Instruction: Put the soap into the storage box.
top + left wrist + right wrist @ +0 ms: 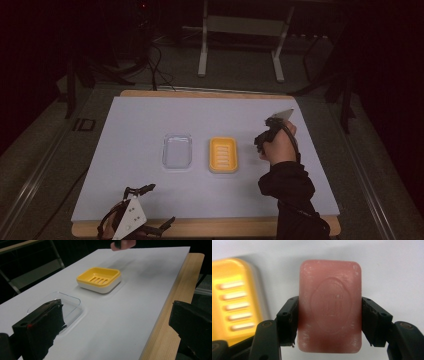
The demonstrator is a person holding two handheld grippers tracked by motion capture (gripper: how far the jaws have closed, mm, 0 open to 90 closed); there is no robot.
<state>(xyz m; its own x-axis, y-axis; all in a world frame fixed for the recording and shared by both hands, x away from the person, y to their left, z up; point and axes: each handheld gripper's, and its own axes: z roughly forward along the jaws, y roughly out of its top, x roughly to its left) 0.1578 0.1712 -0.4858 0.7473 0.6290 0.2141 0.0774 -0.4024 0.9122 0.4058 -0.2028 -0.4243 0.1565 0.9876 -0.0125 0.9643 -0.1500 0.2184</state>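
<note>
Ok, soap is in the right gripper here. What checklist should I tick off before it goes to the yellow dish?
1. Grip on the pink soap bar: right gripper has both jaws pressed on its long sides. Ok.
2. Bar sits square between the jaws, not tilted. Ok.
3. Yellow soap dish is empty, slots showing. Ok.
4. Path from the right gripper to the dish: bare white board between them. Ok.
5. Left gripper rests open at the near edge, away from the dish. Ok.
6. Clear lid lies apart from the dish, to its left. Ok.
7. How high the bar hangs above the board: cannot tell.
</note>
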